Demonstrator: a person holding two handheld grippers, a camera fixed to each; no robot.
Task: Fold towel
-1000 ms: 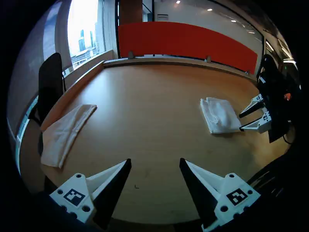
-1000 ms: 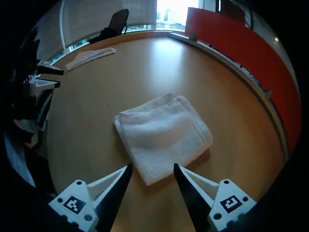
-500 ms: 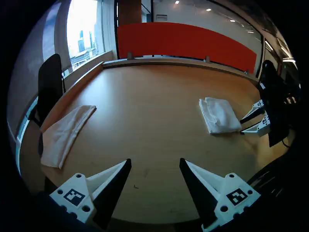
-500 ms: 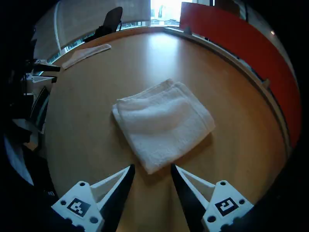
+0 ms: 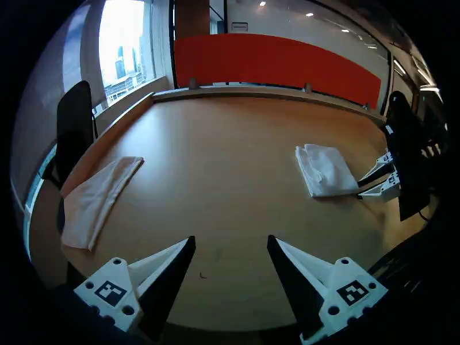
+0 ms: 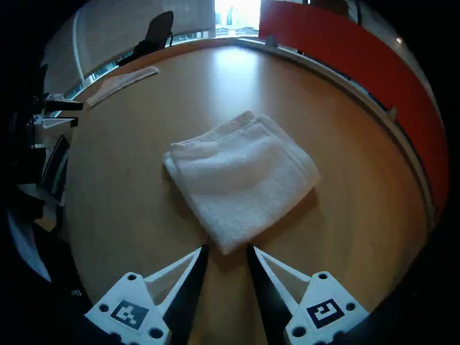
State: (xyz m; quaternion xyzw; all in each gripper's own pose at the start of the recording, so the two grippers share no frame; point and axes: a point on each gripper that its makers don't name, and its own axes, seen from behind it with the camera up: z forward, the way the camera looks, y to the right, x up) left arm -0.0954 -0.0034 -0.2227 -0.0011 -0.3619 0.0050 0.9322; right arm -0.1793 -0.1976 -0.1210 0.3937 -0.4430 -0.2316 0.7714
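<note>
In the left gripper view, the left gripper (image 5: 230,238) is seen spread wide and empty above the smooth wooden table (image 5: 230,144), with the folded towel (image 5: 325,171) lying far to the right, just beside the right gripper (image 5: 379,179). In the right gripper view, the right gripper (image 6: 227,248) is held narrowly apart with nothing pinched, the near corner of the soft, nubby, squarish towel (image 6: 241,178) lying just ahead of its tips. Should that corner be nipped, only the top layer might be caught and the folds dragged open across the slick wood.

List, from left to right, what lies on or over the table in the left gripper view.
long flat towel → folded towel → right gripper, its tips at the folded towel's near corner
</note>
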